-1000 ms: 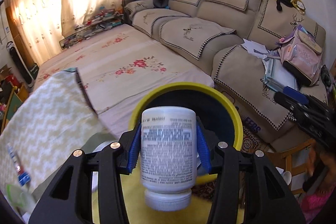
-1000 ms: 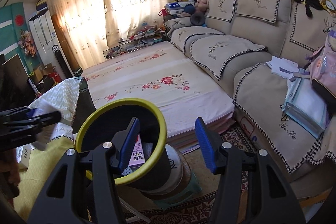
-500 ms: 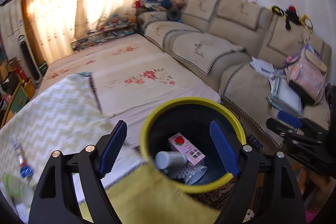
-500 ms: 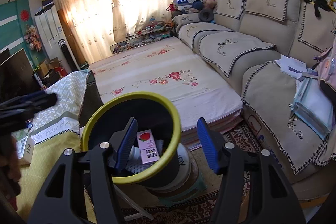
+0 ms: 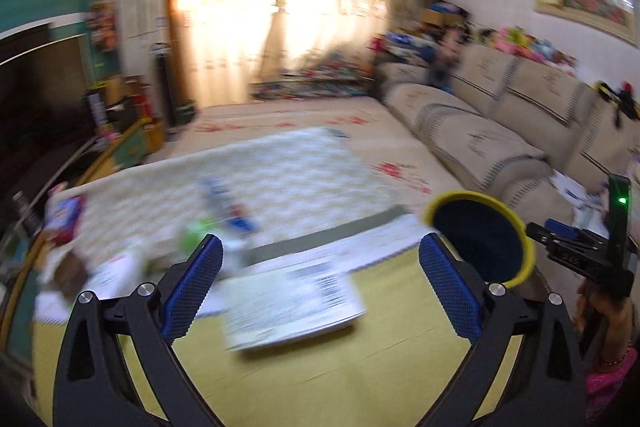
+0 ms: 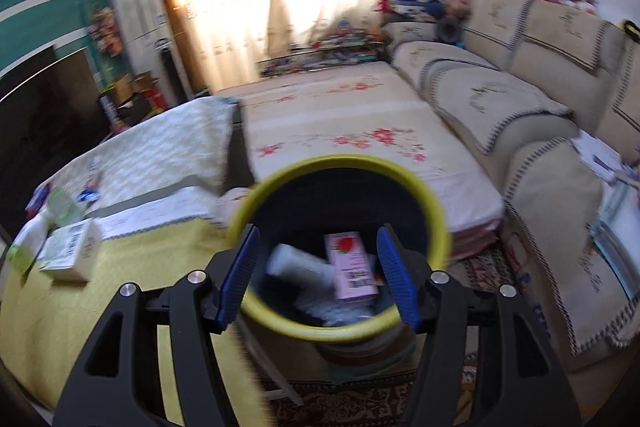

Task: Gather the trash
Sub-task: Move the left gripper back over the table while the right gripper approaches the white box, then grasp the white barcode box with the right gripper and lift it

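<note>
Going by what lies where, the collecting is partly done. At the far left of the worktop (image 5: pixel 392 379), on its yellow cloth and the pale patterned one beyond, several pieces of trash are not yet picked up: a red-and-blue packet (image 5: pixel 64 217), a green-and-white wrapper (image 5: pixel 196 235), a blue-and-white tube (image 5: pixel 226 205), all too blurred to name surely, and a flat printed carton (image 5: pixel 292 303) lying nearest.

The left gripper (image 5: pixel 320 285) hangs above that carton; its jaws have just been opening and now stand wide apart, with nothing between the pads. My guess is that the carton is the next pick.

Further right, the yellow-rimmed bin (image 6: pixel 438 227) stands just off the worktop's edge. Inside it lie a white bottle (image 6: pixel 296 265) on its side and a pink strawberry milk box (image 6: pixel 352 267), so at least two items are in. The right gripper (image 6: pixel 318 275) hovers over the bin's mouth, jaws parted about halfway and empty.

Beyond the worktop sits a low bed (image 6: pixel 340 115) in a floral sheet, then, rightmost, a long beige sofa (image 6: pixel 540 107) strewn with papers. Sunlit curtains (image 5: pixel 280 39) close the back wall.
</note>
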`<state>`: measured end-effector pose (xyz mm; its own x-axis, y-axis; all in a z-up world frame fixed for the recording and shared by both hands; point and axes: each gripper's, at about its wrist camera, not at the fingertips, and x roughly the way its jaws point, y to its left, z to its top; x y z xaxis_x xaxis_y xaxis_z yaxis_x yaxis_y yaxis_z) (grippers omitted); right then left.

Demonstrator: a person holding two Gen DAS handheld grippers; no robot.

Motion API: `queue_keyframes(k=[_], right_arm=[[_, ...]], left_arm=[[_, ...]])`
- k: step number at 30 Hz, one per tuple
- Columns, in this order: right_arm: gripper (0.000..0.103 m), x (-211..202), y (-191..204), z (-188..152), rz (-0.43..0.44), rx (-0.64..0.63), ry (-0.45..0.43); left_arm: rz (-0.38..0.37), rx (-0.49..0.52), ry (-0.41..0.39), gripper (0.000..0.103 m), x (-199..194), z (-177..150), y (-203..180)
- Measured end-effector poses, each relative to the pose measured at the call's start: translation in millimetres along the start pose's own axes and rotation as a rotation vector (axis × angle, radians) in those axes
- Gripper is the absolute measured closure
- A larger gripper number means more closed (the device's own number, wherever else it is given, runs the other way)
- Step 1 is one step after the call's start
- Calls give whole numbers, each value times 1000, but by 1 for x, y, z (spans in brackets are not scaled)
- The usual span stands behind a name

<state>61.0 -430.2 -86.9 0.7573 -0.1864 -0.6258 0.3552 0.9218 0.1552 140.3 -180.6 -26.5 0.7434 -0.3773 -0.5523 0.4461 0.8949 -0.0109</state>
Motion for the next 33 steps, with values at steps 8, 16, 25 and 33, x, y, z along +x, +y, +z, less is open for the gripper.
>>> queue_keyframes(k=[8, 16, 25, 33], right_arm=[[45, 13, 104, -6, 164, -175, 48], [45, 36, 174, -10, 172, -320, 107], [45, 52, 202, -20, 160, -392, 151], [45, 28, 226, -37, 372, -466, 200]], left_arm=[[133, -131, -4, 5, -46, -42, 80], [149, -194, 1, 5, -58, -67, 110], [143, -221, 11, 5, -57, -70, 115], [150, -228, 5, 5, -57, -71, 116]])
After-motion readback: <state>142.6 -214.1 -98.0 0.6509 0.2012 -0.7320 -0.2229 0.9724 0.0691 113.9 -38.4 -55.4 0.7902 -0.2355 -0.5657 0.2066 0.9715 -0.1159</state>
